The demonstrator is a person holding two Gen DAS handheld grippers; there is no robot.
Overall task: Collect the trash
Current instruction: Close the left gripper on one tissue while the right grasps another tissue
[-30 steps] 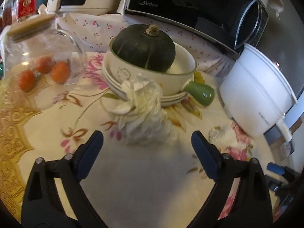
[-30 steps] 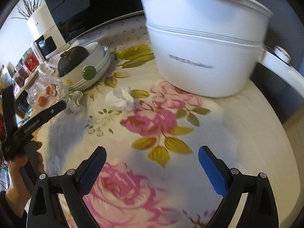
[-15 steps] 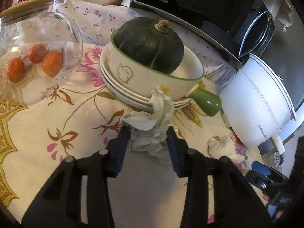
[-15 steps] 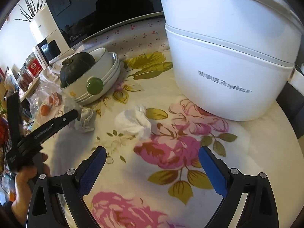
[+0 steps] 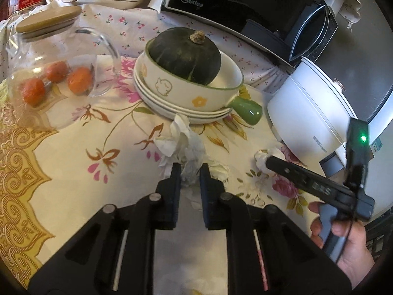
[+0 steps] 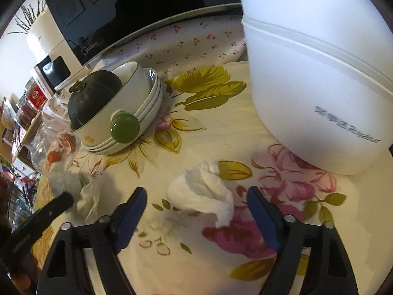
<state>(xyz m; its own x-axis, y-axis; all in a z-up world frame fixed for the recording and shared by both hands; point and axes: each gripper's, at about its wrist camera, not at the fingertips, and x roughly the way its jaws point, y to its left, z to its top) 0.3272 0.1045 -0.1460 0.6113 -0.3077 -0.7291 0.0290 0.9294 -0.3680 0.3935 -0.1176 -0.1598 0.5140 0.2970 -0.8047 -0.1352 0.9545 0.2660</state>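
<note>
Two tissues, one in each claw's reach

Your left claw (image 5: 189, 172) pinches the crumpled tissue (image 5: 183, 145) just in front of the stacked bowls (image 5: 176, 91); your right claw (image 6: 196, 204) reaches in low over the worktop (image 6: 196, 265), spread wide around the second tissue (image 6: 201, 193), right of those bowls.

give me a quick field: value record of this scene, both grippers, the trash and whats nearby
left gripper: shut on crumpled tissue
right gripper: open, fingers either side of second tissue, not touching
trash left: both tissues on the tablecloth
nearby: squash in green-handled bowl on stacked plates; white electric pot; glass jar of orange fruit
</note>
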